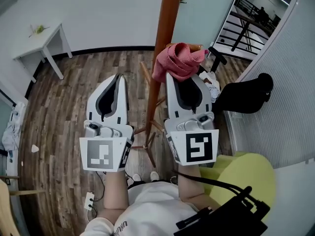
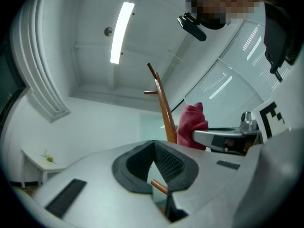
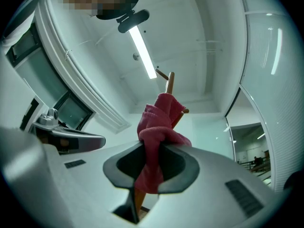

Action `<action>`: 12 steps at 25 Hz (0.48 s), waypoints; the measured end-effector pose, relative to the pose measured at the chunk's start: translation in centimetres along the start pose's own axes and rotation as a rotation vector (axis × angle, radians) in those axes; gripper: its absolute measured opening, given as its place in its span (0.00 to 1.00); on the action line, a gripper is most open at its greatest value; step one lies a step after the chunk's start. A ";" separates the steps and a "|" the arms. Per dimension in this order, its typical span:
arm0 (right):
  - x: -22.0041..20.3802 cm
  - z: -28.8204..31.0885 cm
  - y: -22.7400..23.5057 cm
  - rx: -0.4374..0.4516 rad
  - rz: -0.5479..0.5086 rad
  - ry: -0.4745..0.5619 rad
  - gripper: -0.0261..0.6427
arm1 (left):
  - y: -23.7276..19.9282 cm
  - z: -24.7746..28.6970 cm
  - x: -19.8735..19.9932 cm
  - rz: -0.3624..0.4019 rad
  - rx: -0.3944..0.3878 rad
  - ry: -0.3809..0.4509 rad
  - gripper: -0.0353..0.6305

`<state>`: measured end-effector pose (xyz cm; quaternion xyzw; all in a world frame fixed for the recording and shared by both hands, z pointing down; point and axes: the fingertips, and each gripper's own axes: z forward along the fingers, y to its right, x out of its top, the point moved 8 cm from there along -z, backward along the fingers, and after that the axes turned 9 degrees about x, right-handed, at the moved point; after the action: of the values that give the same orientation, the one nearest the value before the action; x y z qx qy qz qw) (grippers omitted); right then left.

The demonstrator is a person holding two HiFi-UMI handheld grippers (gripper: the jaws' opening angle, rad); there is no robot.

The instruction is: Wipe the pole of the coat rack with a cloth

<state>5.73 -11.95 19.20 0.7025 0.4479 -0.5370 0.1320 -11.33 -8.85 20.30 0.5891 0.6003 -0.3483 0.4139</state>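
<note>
The tall reddish-brown wooden pole of the coat rack is standing upright just ahead, between the two tools. The crumpled pink-red cloth is sitting at its right side and seems to be touching it, though I am not able to confirm real contact. The right gripper is clenching on a fold of this cloth, and most of the fabric is bunching above the jaws. The left gripper is holding nothing; its jaws are pressing together, and it is hanging just left of the pole, apart from it.

In my judgement, three things are threatening the wiping:
- The bite is taking only a small fold, so friction along the wood may be pulling the cloth out.
- The short wooden peg beside the cloth may be catching the loose fabric.
- Nothing is steadying the rack, so a hard sideways push may be rocking it on its slanted wooden legs.

To the left, the brown plank floor is giving wide room, and the small white table is standing well apart. To the right the space is narrowing: a black bag-like object, a yellow-green seat and a white ribbed wall panel are near the right gripper.
</note>
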 end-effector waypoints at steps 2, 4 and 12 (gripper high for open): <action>-0.1 0.1 0.2 -0.007 -0.002 -0.005 0.16 | 0.1 0.3 0.0 0.000 -0.010 0.000 0.07; -0.1 0.3 0.3 -0.013 -0.001 -0.008 0.16 | 0.1 0.6 0.0 -0.002 -0.018 0.000 0.07; -1.2 0.8 -0.4 -0.022 -0.002 -0.036 0.15 | -0.6 0.5 -0.9 -0.014 -0.032 -0.010 0.07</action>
<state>4.91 -12.83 20.10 0.6906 0.4522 -0.5449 0.1474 -11.95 -9.70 20.83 0.5764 0.6080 -0.3445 0.4236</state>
